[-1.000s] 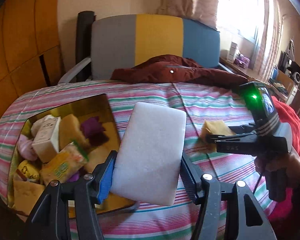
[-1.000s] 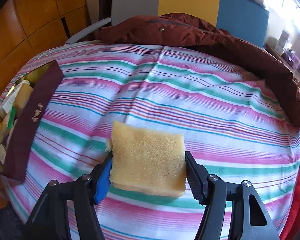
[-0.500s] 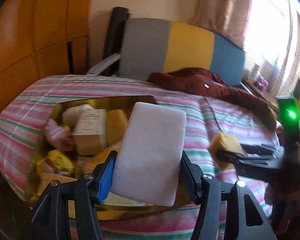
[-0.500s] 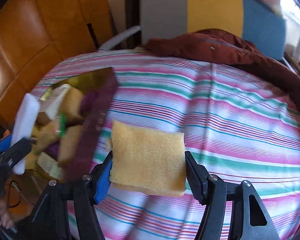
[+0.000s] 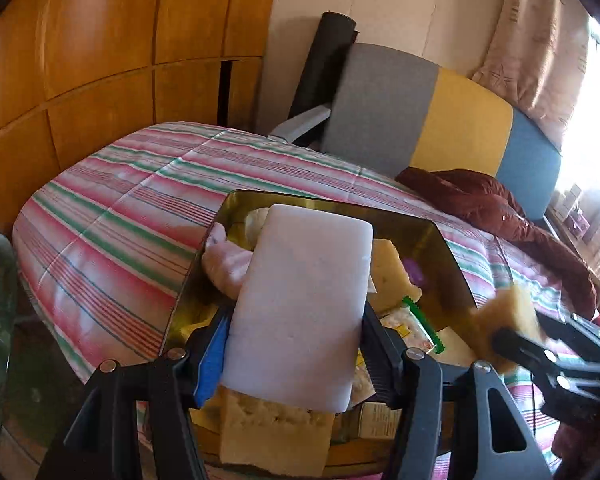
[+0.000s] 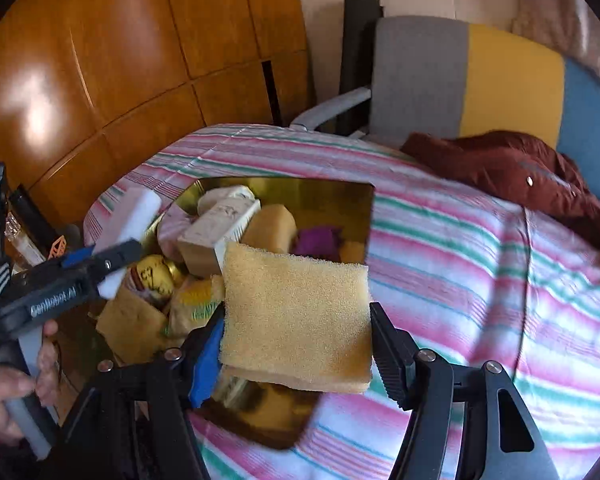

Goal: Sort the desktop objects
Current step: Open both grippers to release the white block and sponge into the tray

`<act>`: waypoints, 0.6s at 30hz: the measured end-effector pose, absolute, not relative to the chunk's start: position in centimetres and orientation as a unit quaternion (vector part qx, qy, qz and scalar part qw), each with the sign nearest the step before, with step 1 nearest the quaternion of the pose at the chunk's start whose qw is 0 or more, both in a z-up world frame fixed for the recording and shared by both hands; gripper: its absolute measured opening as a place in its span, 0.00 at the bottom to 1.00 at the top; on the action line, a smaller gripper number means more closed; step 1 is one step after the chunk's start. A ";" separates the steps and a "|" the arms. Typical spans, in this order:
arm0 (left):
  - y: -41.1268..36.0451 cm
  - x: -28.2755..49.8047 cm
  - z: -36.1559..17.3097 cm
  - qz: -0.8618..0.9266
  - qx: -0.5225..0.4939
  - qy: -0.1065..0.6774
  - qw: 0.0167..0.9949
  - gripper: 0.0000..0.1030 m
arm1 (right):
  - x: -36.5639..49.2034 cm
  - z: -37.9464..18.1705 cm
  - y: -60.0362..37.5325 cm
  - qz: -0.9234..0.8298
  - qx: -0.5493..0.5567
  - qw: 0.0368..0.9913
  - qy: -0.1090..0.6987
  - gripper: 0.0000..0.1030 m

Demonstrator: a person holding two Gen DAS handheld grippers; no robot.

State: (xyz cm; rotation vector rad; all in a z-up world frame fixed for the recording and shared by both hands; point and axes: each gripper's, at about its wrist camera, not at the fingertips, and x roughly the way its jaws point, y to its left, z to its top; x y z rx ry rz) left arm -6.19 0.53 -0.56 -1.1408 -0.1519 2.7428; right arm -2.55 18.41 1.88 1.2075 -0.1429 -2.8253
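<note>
Two grippers each hold one item above the same container. The left gripper (image 5: 296,344) is clamped on a white foam block (image 5: 300,304), which stands up between its fingers and leans away from the camera. Just beyond and below this block lies the gold tray (image 5: 440,236), already full of sponges, a small carton and soft items — the block hangs over the tray's near half. The right gripper (image 6: 296,344) is clamped on a yellow sponge (image 6: 296,316), held flat between its fingers. The same gold tray is under the left part of this sponge and ahead of it, while the striped cloth (image 6: 480,280) is under the right part. In the right wrist view, a hand (image 6: 8,396) carries the left gripper at the left edge, its white block over the tray's far left rim.
</note>
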 end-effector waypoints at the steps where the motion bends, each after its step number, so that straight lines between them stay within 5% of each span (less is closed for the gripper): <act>1: 0.8 -6.2 -0.7 0.919 -0.383 -0.048 0.085 0.59 | -3.1 1.7 18.2 -0.918 0.393 0.028 -0.041 0.64; 18: 3.7 -8.4 -4.5 0.904 -0.418 -0.025 0.088 0.60 | -10.5 -2.2 18.2 -0.895 0.445 0.026 -0.017 0.64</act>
